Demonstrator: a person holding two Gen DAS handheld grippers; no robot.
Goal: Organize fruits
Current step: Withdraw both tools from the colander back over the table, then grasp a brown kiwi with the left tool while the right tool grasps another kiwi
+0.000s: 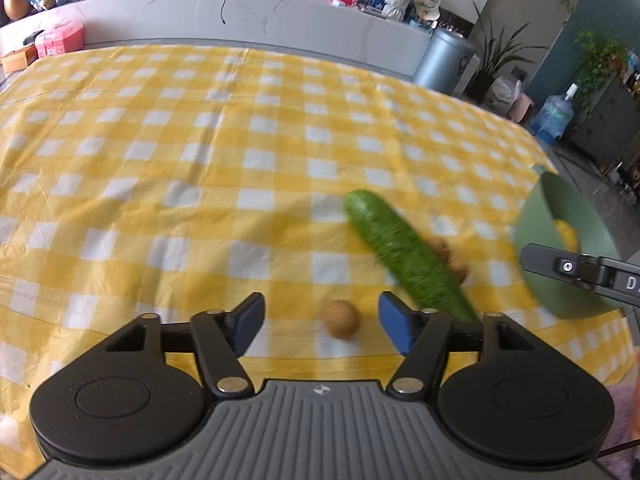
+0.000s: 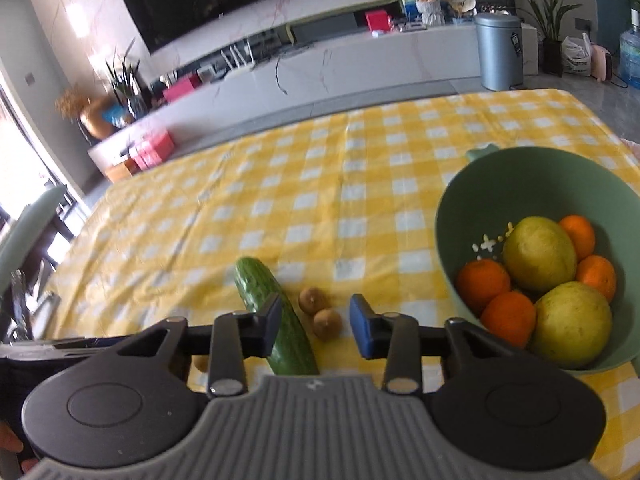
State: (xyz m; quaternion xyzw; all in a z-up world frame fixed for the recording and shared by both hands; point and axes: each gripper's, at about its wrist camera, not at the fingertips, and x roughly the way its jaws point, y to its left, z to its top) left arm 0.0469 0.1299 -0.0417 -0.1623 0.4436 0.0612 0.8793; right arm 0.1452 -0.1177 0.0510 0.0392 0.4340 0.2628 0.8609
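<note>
A green cucumber (image 1: 404,256) lies slanted on the yellow checked cloth (image 1: 200,140). A small brown fruit (image 1: 341,319) sits between the fingers of my left gripper (image 1: 322,320), which is open and not touching it. Two more brown fruits (image 1: 450,258) lie just behind the cucumber. In the right wrist view my right gripper (image 2: 316,322) hovers open over the cucumber (image 2: 256,284) and one brown fruit (image 2: 327,323), with another (image 2: 312,300) just beyond. The green bowl (image 2: 452,208) at right holds oranges (image 2: 482,282) and two big yellow-green fruits (image 2: 538,254).
The bowl (image 1: 560,208) stands near the table's right edge, partly behind the right gripper's black arm (image 1: 580,270). A grey bin (image 2: 500,52), plants and a long white counter (image 1: 240,16) lie beyond the table. A green chair (image 2: 28,220) stands at the left.
</note>
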